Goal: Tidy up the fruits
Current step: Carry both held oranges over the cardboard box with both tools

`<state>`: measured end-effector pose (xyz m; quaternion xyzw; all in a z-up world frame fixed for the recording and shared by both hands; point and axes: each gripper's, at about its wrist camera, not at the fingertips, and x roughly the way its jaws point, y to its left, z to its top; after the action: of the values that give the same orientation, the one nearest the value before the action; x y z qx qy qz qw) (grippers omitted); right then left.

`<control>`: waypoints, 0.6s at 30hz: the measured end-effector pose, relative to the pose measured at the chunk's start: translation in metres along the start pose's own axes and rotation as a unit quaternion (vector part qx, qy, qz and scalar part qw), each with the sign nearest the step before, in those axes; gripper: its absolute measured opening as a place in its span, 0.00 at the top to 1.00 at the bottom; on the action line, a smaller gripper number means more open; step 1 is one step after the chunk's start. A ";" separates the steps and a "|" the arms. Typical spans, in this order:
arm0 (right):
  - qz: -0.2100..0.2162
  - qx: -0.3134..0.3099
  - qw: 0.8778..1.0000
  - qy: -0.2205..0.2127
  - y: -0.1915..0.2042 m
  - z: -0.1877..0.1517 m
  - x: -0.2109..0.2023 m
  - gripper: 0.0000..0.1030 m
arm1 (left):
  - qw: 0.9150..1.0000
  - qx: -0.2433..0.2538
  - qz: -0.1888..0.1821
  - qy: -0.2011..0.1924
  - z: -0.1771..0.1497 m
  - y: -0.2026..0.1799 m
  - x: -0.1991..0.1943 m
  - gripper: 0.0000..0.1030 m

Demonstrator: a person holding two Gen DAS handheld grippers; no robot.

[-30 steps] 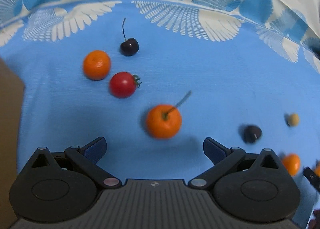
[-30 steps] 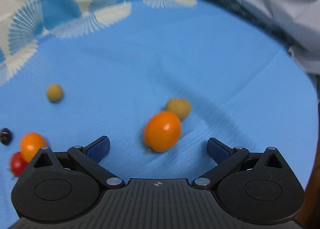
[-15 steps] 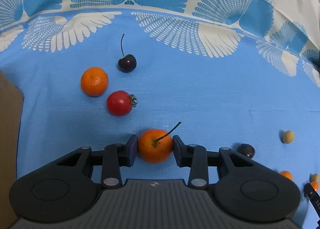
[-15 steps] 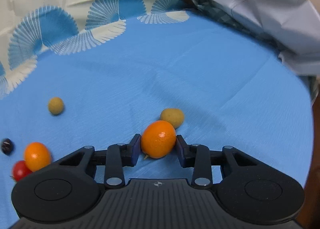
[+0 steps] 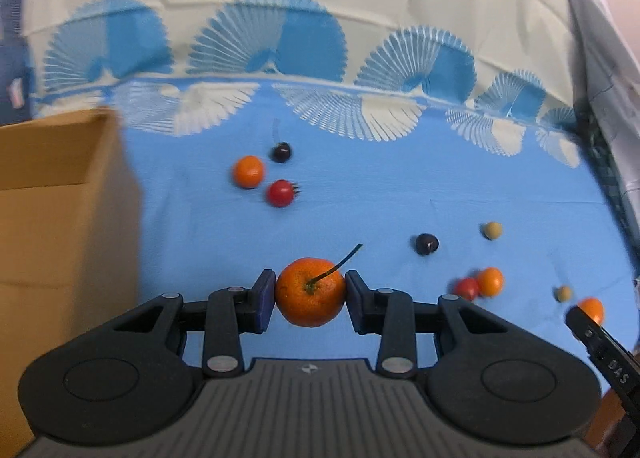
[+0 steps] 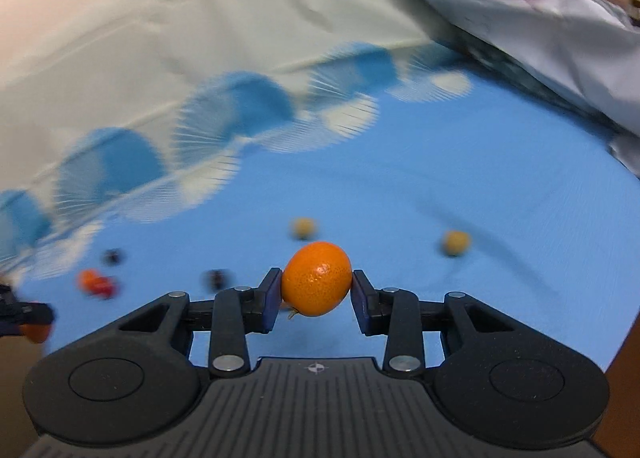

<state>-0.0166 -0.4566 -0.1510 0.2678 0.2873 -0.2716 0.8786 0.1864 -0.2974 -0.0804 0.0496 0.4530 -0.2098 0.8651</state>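
Note:
My left gripper (image 5: 310,296) is shut on a stemmed orange tangerine (image 5: 310,292) and holds it above the blue cloth (image 5: 360,193). My right gripper (image 6: 316,290) is shut on an oval orange kumquat (image 6: 317,278), also lifted off the cloth. A cardboard box (image 5: 60,193) stands at the left in the left wrist view. On the cloth lie a tangerine (image 5: 248,171), a red cherry tomato (image 5: 280,193), a dark cherry (image 5: 280,152), another dark cherry (image 5: 427,244) and a tan longan (image 5: 492,230).
A red tomato (image 5: 466,288) and a kumquat (image 5: 489,281) lie together at right. The right gripper's tip (image 5: 600,342) shows at the left view's right edge. Two tan longans (image 6: 303,227) (image 6: 455,242) lie ahead of the right gripper. A crumpled pale sheet (image 6: 540,17) borders the cloth.
Both grippers closed on their fruit from open, then lifted and pulled back. The box has come into the left view, and the fruits on the cloth look farther away.

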 end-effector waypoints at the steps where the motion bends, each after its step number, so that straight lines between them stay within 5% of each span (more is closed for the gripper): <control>1: 0.020 -0.008 1.000 -0.002 0.012 -0.001 -0.013 0.63 | 1.000 -0.002 0.001 -0.002 -0.005 0.007 -0.017 0.60; 8: 0.132 -0.063 0.989 0.002 0.088 -0.023 -0.096 0.63 | 0.998 -0.028 0.046 -0.027 -0.044 0.073 -0.122 0.60; 18: 0.230 -0.139 0.962 0.039 0.173 -0.073 -0.191 0.63 | 0.991 -0.087 0.091 -0.048 -0.129 0.170 -0.229 0.60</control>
<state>-0.0650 -0.2269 -0.0229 0.2121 0.2871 -0.0088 0.9341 0.0423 -0.0345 0.0107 0.0051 0.4214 -0.0918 0.9022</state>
